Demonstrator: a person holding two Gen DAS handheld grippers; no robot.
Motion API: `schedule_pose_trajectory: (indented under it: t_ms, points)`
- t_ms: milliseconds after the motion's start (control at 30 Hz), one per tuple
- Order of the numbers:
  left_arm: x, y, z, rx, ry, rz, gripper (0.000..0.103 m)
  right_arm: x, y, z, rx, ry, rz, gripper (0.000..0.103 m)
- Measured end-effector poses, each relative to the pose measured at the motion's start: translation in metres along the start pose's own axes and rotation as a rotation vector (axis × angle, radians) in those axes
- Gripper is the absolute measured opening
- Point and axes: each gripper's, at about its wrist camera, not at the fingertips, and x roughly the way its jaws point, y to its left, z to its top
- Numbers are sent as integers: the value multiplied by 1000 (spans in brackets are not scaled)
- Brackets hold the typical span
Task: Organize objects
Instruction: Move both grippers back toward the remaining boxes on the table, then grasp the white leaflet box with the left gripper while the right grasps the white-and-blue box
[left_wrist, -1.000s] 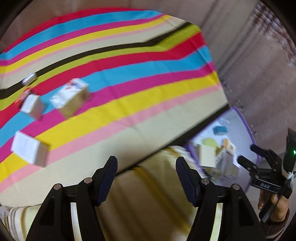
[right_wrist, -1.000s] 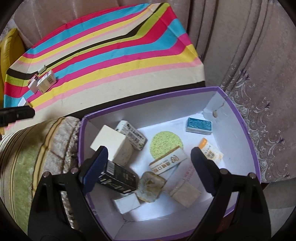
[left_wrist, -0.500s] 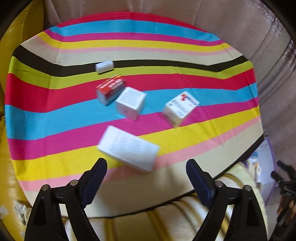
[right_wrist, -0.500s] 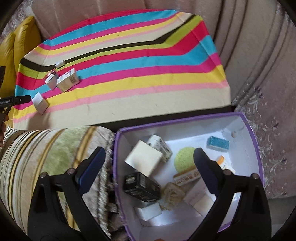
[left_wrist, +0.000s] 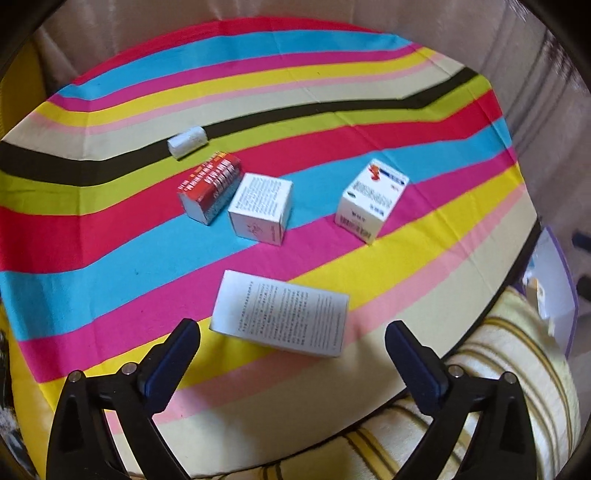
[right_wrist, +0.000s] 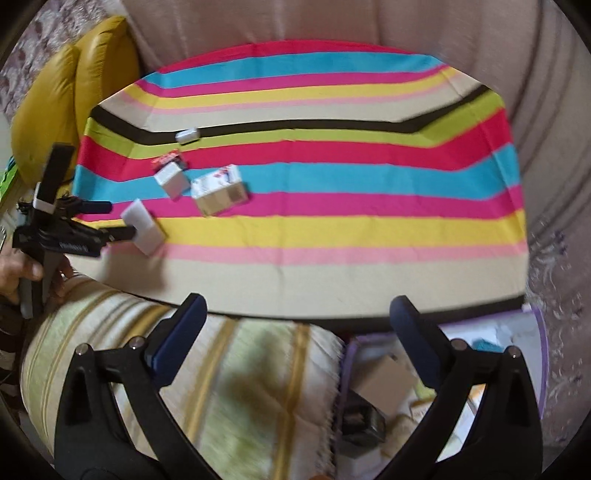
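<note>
Five items lie on the striped cloth: a flat white printed box, a white cube box, a red box, a white box with red and blue print and a small white roll. My left gripper hovers just before the flat box; its jaws are opening and hold nothing. My right gripper hangs over the cloth's near edge, jaws opening with nothing between them. The purple box, holding several items, sits at the lower right.
A striped cushion lies between the cloth and the purple box. A yellow cushion stands at the far left. A hand holds the left gripper. Beige upholstery rings the cloth.
The left view swung from the cloth's edge and purple box onto the group of boxes, and its jaws widened. The right gripper drew up and back from the purple box towards the cloth, spreading slightly.
</note>
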Motion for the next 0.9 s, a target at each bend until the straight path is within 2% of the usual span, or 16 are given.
schedule_pose_trajectory:
  t_ms: [333,433,600,767,900]
  points:
    - [37,8,0,19,91,4,103,56,51,48,-103,6,56,101]
    - [42,11,1,5,93,1,101,79,66,60,-157,14,59,102]
    - [40,12,-1,2,62,-20,89,109,82,75,-200,25,71,102]
    - [35,9,-6,3,27,-9,89,134,96,87,-229,29,69,102]
    - [32,10,-10,-34,4,-3,88,155,103,90,-241,53,66,102]
